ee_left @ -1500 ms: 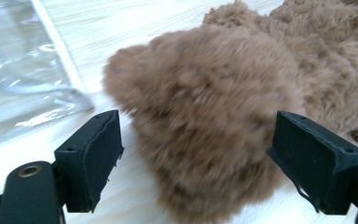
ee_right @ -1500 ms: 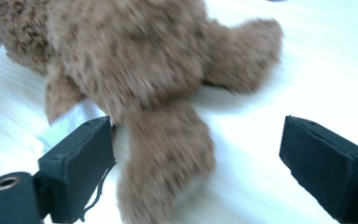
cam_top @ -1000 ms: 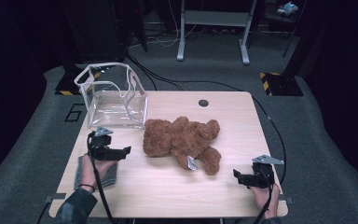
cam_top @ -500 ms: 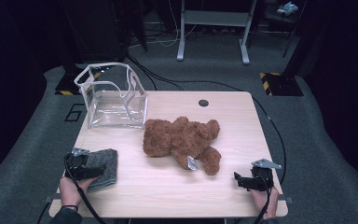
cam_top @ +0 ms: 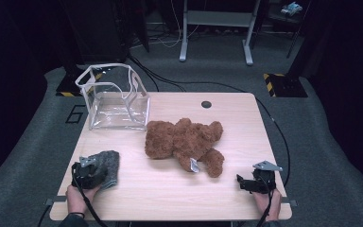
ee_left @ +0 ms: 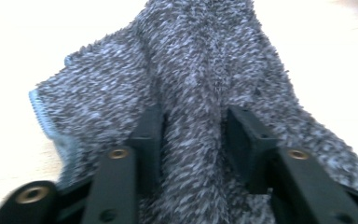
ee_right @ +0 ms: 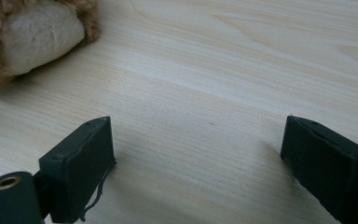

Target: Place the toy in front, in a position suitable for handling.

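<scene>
Two grippers are at the near edge of the surface (cam_top: 170, 189): the left gripper (ee_left: 193, 128) has just been closing its jaws and now pinches a ridge of the grey cloth (ee_left: 200, 60), which lies at the near left corner. The right gripper (ee_right: 196, 154) rests open on bare wood near the teddy bear (cam_top: 184, 142) (well apart from the cloth). The step looks like the pick-up; next comes a lift, perhaps toward the clear bag (cam_top: 113, 97).

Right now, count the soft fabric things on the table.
2: a grey cloth at the near left corner, and a brown teddy bear lying mid-table. None seem hidden.
</scene>
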{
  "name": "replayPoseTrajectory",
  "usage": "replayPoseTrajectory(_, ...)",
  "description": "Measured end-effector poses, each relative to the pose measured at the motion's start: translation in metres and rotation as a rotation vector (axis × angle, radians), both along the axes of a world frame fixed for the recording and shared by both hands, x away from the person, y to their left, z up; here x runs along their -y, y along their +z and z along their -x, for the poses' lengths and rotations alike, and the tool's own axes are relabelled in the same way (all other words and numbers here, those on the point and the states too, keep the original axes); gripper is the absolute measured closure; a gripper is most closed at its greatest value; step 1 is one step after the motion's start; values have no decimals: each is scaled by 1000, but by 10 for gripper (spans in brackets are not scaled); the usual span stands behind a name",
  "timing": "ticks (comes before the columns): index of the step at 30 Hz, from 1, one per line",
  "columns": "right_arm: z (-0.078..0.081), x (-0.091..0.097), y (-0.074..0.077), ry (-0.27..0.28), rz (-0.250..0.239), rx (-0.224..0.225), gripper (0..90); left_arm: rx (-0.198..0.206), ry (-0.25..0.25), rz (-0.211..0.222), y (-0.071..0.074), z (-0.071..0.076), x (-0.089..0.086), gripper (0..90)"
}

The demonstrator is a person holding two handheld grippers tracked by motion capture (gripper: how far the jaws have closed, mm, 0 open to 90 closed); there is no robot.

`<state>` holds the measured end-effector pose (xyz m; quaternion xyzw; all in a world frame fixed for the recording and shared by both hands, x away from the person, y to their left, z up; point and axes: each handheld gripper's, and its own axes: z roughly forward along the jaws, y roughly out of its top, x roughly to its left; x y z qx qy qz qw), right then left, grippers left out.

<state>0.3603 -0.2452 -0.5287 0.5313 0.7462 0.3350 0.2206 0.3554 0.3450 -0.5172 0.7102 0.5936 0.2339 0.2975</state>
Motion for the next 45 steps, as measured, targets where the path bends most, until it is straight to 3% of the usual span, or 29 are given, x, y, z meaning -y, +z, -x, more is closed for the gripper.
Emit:
replayPoseTrajectory(4,0,0,0,1,4,0,88,20,-10,-9,-1,1,1,722)
replayPoseTrajectory(5,0,0,0,4,7,1,89,13,-13,-3,-1,1,0,729)
replayPoseTrajectory(8,-2,-1,-1,6,17,9,86,41,-6,11,-3,3,0,736)
replayPoseTrajectory(20,-4,0,0,4,18,6,88,32,-45,67,6,2,-1,771)
replayPoseTrajectory(25,-4,0,0,3,18,6,88,56,-90,90,18,5,8,772)
replayPoseTrajectory(34,-4,0,0,3,18,7,89,77,-221,126,39,14,37,771)
replayPoseTrajectory(41,-4,0,0,3,18,7,89,69,-291,142,39,18,58,770)
replayPoseTrajectory(45,-4,0,0,2,18,7,89,47,-359,158,37,20,73,769)
